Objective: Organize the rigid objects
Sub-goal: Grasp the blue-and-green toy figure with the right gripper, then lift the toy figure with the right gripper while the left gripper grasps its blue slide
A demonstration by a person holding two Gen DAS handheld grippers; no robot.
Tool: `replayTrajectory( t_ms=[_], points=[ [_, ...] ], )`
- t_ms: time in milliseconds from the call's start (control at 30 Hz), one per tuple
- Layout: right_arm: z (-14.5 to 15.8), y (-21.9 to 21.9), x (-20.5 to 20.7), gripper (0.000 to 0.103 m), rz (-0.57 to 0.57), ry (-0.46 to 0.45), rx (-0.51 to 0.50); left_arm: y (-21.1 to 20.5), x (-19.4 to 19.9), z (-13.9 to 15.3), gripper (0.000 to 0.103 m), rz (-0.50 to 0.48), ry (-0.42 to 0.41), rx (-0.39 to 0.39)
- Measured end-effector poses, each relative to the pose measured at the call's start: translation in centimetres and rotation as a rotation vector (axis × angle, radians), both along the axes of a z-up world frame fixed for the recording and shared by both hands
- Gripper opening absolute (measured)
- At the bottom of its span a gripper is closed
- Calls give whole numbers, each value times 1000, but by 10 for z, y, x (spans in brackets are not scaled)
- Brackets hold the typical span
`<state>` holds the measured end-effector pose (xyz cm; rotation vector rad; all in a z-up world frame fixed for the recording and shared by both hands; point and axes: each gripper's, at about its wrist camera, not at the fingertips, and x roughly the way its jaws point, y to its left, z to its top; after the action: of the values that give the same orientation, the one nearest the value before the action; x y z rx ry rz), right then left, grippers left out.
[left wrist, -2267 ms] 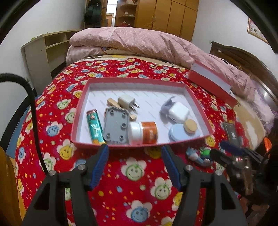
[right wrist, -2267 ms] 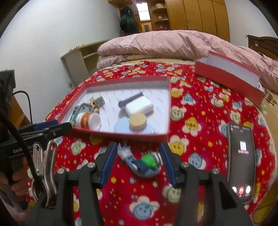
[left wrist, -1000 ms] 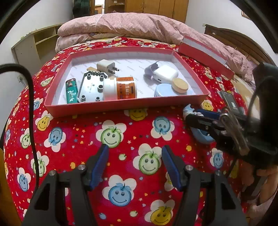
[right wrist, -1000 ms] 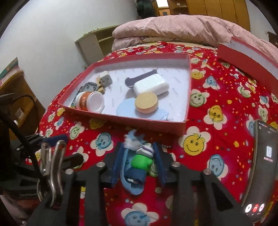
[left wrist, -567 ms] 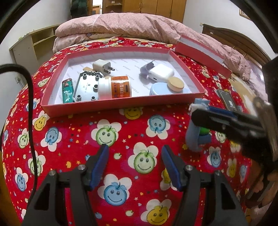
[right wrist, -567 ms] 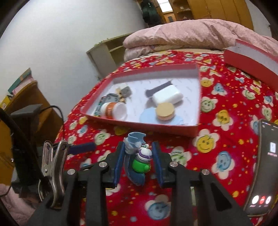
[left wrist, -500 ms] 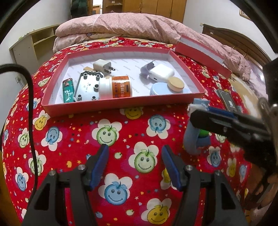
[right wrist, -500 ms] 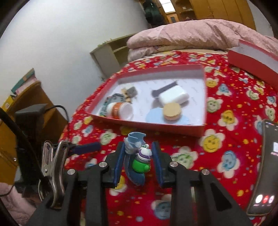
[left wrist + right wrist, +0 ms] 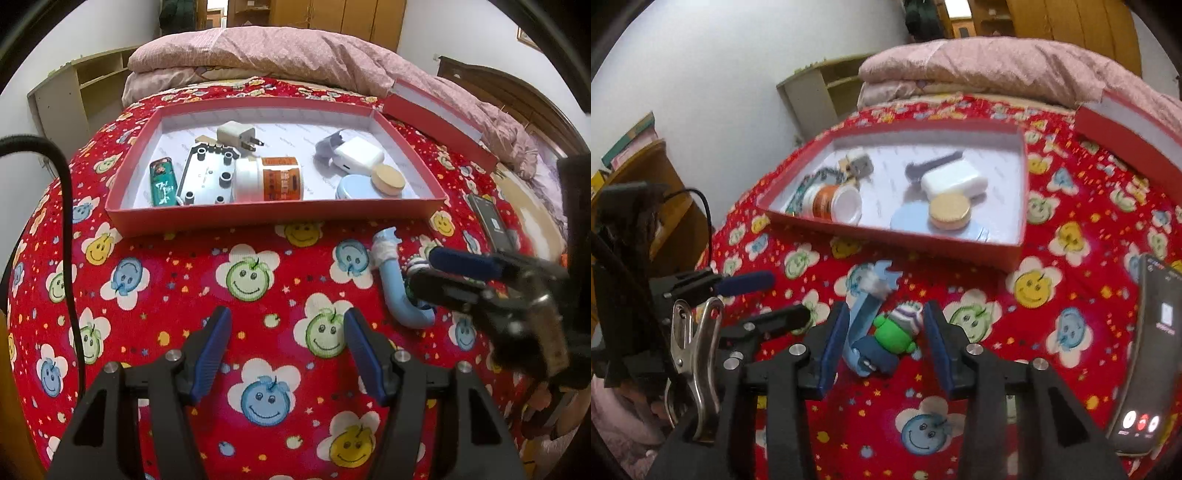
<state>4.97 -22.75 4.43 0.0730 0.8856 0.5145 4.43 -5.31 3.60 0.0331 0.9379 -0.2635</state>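
The right tool [image 9: 882, 332] has just opened, its jaws apart, leaving the blue curved plastic toy with a green figure [image 9: 882, 332] on the bed's near edge, outside the red cardboard tray [image 9: 960, 240].

A phone [image 9: 1148, 354] lies on the red smiley bedspread [image 9: 258, 280]; a pink quilt [image 9: 280, 55] is heaped behind.

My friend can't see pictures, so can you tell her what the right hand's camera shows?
The right gripper hangs open around a blue toy with a green figure lying on a red smiley-flower bedspread; its jaws have just been opening. Behind sits a red tray of small things, and a phone lies at the right.
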Motion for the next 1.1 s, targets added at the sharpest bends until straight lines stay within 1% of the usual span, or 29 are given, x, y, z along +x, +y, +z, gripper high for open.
replayTrajectory(
  t_ms=[67, 100, 167, 233, 333, 433, 533, 567, 633, 733, 867, 967, 1100],
  points=[
    [-6, 2, 2, 43, 1, 13, -17, 1, 0, 0, 67, -1, -3, 3],
    [-8, 1, 2, 41, -4, 17, -19, 1, -1, 0, 67, -2, -4, 1],
    [-11, -2, 3, 29, -9, 28, -2, 1, -1, 0, 67, -2, -3, -2],
    [-10, -5, 1, 29, -13, 23, 10, 1, -1, 0, 67, -4, -3, 1],
    [-3, -10, -6, 29, -30, -9, 12, -3, -2, 1, 67, -13, -2, -1],
    [4, -22, -14, 29, -79, -30, 21, -9, -2, 4, 67, -31, -4, -9],
    [6, -32, -21, 29, -132, -33, -29, -21, -2, 8, 67, -57, -6, -12],
    [4, -35, -24, 29, -149, -25, -60, -24, -1, 9, 67, -62, -5, -13],
    [1, -40, -30, 29, -162, -15, -89, -34, 2, 10, 67, -74, -5, -14],
    [-4, -43, -40, 29, -168, -3, -114, -51, 7, 8, 66, -80, -8, 20],
    [-7, -43, -51, 29, -170, -37, -140, -72, 14, 1, 66, -105, -7, 68],
    [-8, -43, -54, 29, -172, -51, -137, -80, 17, -6, 64, -102, 2, 89],
    [-9, -46, -54, 29, -172, -53, -115, -84, 18, -8, 65, -105, -23, 119]
  ],
)
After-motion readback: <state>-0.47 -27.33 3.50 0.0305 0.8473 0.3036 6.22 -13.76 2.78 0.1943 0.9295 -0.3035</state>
